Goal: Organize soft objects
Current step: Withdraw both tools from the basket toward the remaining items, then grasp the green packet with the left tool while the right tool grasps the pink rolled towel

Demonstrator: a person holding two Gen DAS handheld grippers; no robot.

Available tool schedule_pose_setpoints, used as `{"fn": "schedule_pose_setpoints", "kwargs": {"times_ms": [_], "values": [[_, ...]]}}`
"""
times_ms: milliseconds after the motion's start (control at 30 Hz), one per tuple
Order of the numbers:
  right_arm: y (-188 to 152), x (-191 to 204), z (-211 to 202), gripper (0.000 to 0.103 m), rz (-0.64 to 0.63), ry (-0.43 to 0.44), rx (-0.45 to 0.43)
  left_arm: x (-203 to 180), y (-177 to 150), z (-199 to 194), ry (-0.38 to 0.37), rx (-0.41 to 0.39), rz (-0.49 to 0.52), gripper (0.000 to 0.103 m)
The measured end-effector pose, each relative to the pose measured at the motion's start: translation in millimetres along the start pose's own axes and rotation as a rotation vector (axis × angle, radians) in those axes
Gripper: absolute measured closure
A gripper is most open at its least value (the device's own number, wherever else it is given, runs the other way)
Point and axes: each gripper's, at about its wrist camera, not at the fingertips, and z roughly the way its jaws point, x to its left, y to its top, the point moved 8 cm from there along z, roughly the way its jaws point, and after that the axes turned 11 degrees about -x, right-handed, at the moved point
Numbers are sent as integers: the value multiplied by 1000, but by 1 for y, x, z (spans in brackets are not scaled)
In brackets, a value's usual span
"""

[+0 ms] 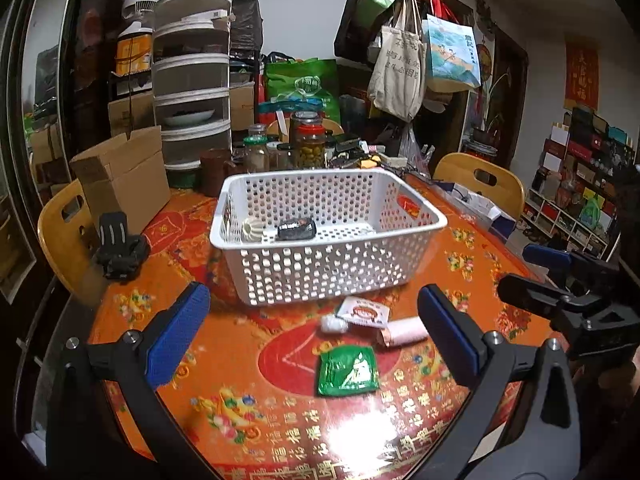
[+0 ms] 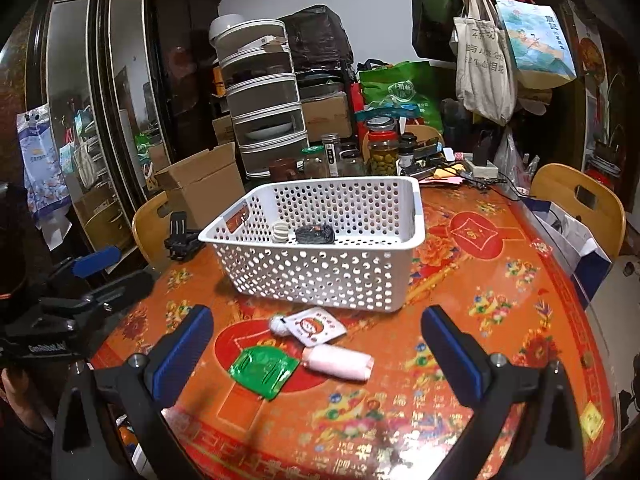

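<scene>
Round table point(image 1: 472, 256) bears white basket point(image 1: 320, 276), green packet point(image 1: 347, 367), pink roll point(image 1: 404, 332).

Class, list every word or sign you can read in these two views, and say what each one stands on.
"GenRobot.AI": black housing behind the left claw.
"福", repeated: tablecloth border.
Too blurred to read: print on the red wall hanging, canvas tote bag, white sachet and green packet.
</scene>
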Motion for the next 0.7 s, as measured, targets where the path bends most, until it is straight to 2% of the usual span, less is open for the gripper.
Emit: {"fn": "schedule_pose_setpoints", "kwargs": {"times_ms": [267,500,700], "values": [[-24,-4,-9,0,33,-18,-7,1,-45,28,15,72,-8,0],[-47,-17,3,0,69,-21,15,-4,-102,66,11,176,-23,0],[-67,-24,19,0,95,-26,56,-16,-134,95,2,237,-10,0]]}}
